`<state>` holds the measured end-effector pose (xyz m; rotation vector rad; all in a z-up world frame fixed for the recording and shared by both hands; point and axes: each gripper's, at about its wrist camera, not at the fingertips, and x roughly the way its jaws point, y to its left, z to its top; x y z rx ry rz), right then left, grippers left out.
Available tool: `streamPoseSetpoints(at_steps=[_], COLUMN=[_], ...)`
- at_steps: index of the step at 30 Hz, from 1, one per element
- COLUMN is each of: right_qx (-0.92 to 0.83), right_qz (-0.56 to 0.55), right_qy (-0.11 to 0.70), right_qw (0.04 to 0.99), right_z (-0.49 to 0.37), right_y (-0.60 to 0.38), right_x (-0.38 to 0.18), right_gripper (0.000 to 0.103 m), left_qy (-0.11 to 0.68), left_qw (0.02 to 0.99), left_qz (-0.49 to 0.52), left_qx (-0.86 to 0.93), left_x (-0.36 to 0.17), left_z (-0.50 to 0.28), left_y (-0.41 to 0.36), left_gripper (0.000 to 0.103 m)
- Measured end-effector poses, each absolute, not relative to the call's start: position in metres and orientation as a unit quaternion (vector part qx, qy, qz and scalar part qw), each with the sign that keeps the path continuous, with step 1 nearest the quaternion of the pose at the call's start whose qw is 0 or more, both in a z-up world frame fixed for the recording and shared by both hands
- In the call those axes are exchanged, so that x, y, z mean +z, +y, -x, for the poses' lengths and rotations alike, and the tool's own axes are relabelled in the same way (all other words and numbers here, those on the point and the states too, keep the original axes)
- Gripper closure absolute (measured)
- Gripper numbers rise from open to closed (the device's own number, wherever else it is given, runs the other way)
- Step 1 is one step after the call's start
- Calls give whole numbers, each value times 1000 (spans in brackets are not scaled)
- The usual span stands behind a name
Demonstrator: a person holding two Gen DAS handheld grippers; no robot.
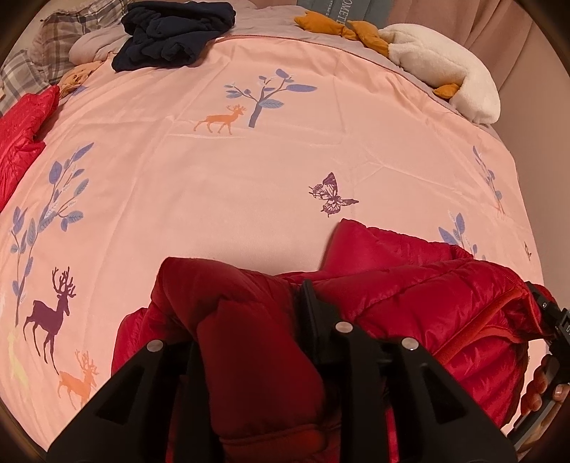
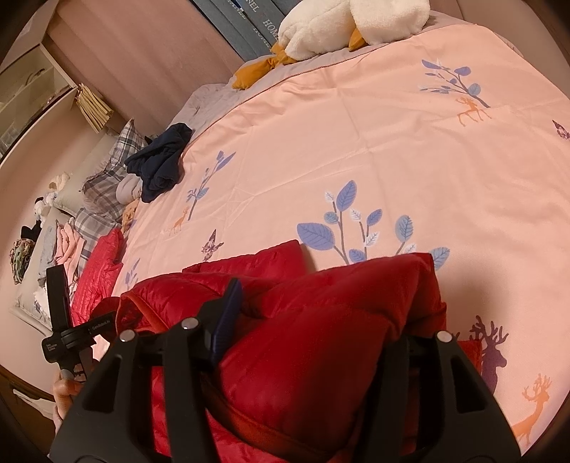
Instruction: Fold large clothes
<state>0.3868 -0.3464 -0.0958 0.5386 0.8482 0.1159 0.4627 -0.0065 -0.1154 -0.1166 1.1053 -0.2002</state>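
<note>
A red puffer jacket point(image 1: 409, 285) point(image 2: 185, 292) lies bunched at the near edge of the pink bedspread point(image 1: 249, 160). In the left wrist view, my left gripper point(image 1: 249, 313) pinches a thick fold of it. The fabric fills the gap and hides the left finger. My right gripper point(image 2: 320, 310) holds another puffy fold of the jacket, and its right finger is buried in the cloth. Each view shows the other gripper at its edge, held in a hand point(image 1: 541, 388) point(image 2: 64, 391).
A second red garment point(image 1: 21, 142) point(image 2: 103, 263) lies at the bed's left side. A navy garment point(image 1: 174, 32) point(image 2: 160, 167) and plaid pillows point(image 1: 60, 39) sit at the head. A white plush toy point(image 1: 445, 71) point(image 2: 338, 25) rests far right. A shelf point(image 2: 35, 89) stands beside the bed.
</note>
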Motion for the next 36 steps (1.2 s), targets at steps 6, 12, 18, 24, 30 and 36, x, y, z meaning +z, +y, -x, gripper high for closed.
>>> streamPoseSetpoints(at_steps=[6,12,18,24,30,36], right_qx=[55,55,55,55,56,53], right_qz=[-257,-257,-258,-259,-260,-258], right_qy=[406,405,404,404,403,403], right_qw=[875,875,876,876,876,876], right_z=[-387,-387,-386,-386,-385,-387], right_y=[-346,-346,-347,-347,-347,-346], right_x=[-95,-94,-93,-93,-93,-92], right_gripper=[48,47,46,45,44,44], left_qy=[523,523,523,521,518,509], left_qw=[845,845,844,845,848,852], left_qz=[62,62,66,70,66,72], left_qx=[-95,-95,-96,-99,-96,-97], left_x=[-113,-112,-109,-107,-104,-102], left_z=[-461,-460,-459,-457,-455,-454], left_y=[-4,-4,-4,-4,-6,-2], left_gripper=[72,70,68,61,41,31])
